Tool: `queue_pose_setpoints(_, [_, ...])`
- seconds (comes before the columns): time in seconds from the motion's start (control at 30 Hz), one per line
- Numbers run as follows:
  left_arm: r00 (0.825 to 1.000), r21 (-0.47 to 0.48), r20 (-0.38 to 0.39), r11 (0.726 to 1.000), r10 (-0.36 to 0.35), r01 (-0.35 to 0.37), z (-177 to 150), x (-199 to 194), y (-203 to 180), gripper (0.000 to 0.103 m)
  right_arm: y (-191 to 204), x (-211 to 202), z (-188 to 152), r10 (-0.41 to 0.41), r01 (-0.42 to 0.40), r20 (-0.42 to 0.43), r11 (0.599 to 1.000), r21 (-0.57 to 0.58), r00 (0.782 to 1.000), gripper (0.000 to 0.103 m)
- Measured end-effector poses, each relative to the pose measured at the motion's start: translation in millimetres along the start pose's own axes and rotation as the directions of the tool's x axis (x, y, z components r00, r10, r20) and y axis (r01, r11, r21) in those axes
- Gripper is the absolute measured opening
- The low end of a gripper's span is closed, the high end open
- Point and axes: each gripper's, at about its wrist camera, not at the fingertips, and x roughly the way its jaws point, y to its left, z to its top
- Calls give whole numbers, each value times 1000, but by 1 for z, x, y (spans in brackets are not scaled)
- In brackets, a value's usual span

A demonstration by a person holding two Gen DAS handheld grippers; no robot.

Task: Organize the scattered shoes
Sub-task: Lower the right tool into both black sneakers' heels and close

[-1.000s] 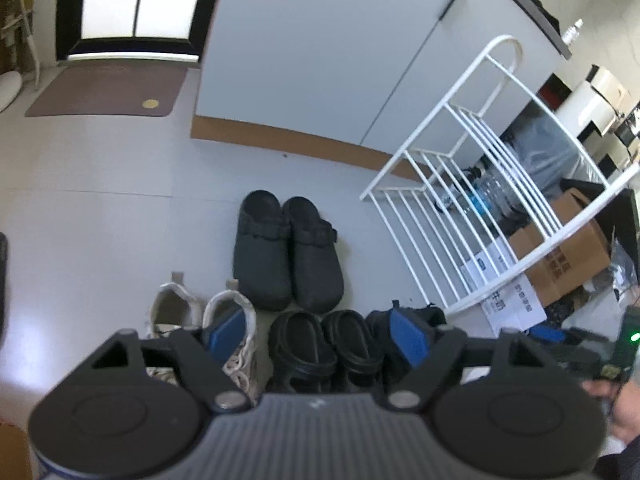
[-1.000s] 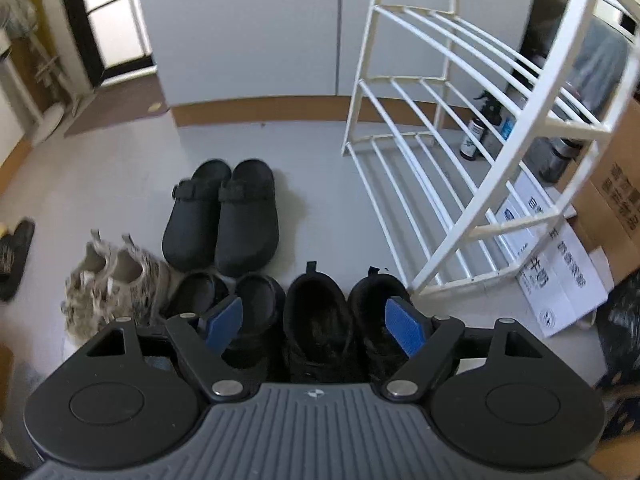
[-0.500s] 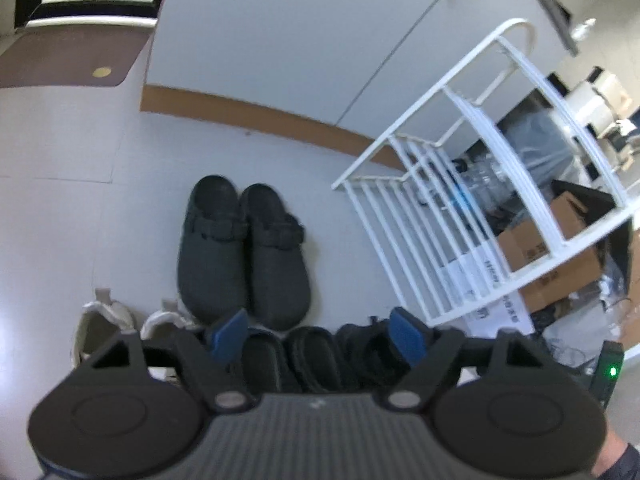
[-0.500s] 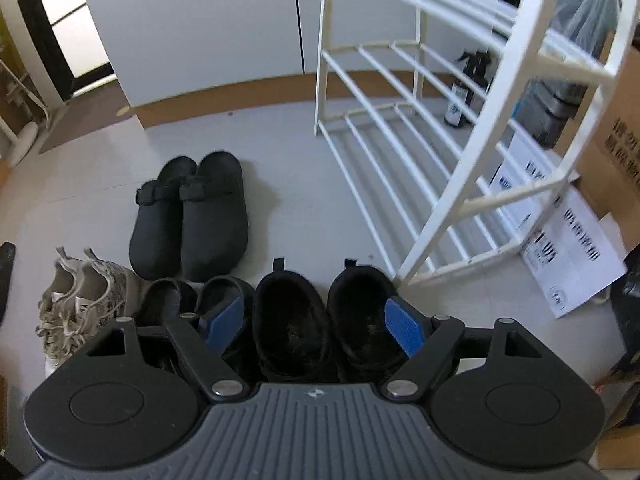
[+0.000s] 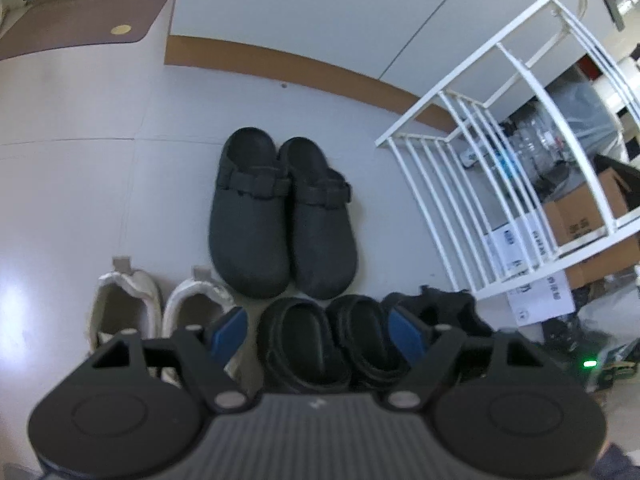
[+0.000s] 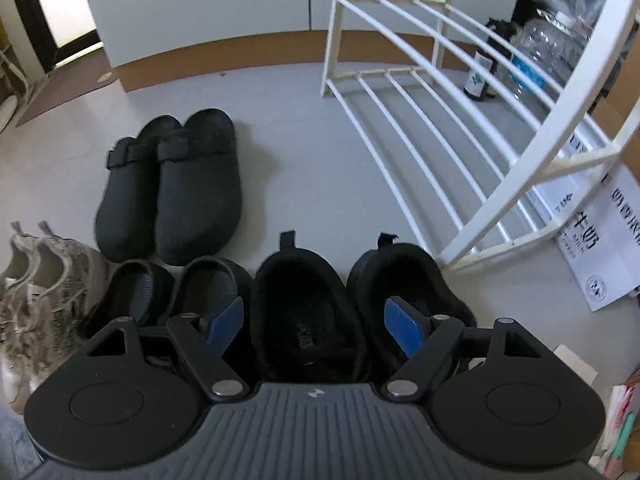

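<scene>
- Two grippers in view, each pointing down at a row of shoes on the pale floor (image 5: 80,184).
- Left gripper (image 5: 320,330): blue pads spread wide, nothing pinched. Black slides (image 5: 340,344) lie between and below the pads; contact cannot be told.
- Right gripper (image 6: 314,326): pads spread wide, holding nothing. Left fleece-lined black slipper (image 6: 308,312) sits in the gap; right pad overlaps the opening of the right fleece-lined slipper (image 6: 404,280).
- Near row, left to right in the right wrist view: beige sneakers (image 6: 36,276), black slides, black lined slippers, side by side with heels toward the far wall.
- Just beyond the slides: pair of black clogs (image 5: 280,220), strapped, touching each other, toes toward the camera.
- Right of the shoes: white wire shoe rack (image 6: 452,128), tiers bare.
- Behind the rack: cardboard box (image 5: 580,216), clear plastic bottles (image 6: 548,52), dark bottle (image 6: 478,76).
- Far: white cabinet (image 5: 320,12) with brown base strip; brown doormat (image 5: 80,36) at far left.
</scene>
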Motion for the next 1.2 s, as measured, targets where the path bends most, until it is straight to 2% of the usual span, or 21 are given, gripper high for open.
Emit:
queue_pose_setpoints(0.3, [999,4,-39,1000,6,-6,0,17,-9,80,-19,39,-17,-38,39,-30,999,14,999,80])
queue_pose_setpoints(0.4, [999,-7,-42,1000,9,-10,-1,19,-8,80,-26,48,-22,-44,46,-58,998,34,997,69])
queue_pose_setpoints(0.47, [999,-8,-45,1000,11,-12,-1,19,-8,80,-31,54,-29,-52,55,-79,998,38,995,56])
queue_pose_setpoints(0.63, [999,2,-52,1000,8,-8,-3,23,-14,80,-38,62,-44,-75,79,-111,997,27,991,56])
queue_pose_setpoints(0.87, [999,7,-54,1000,4,-3,-4,23,-16,80,-54,51,-43,3,4,-66,993,116,998,56])
queue_pose_setpoints(1.0, [999,11,-47,1000,0,1,-5,21,-18,80,-56,52,-43,20,-14,-48,993,120,999,56])
queue_pose_setpoints(1.2, [998,6,-54,1000,8,-7,-6,22,-13,80,-59,60,-48,29,-24,-44,994,109,999,50])
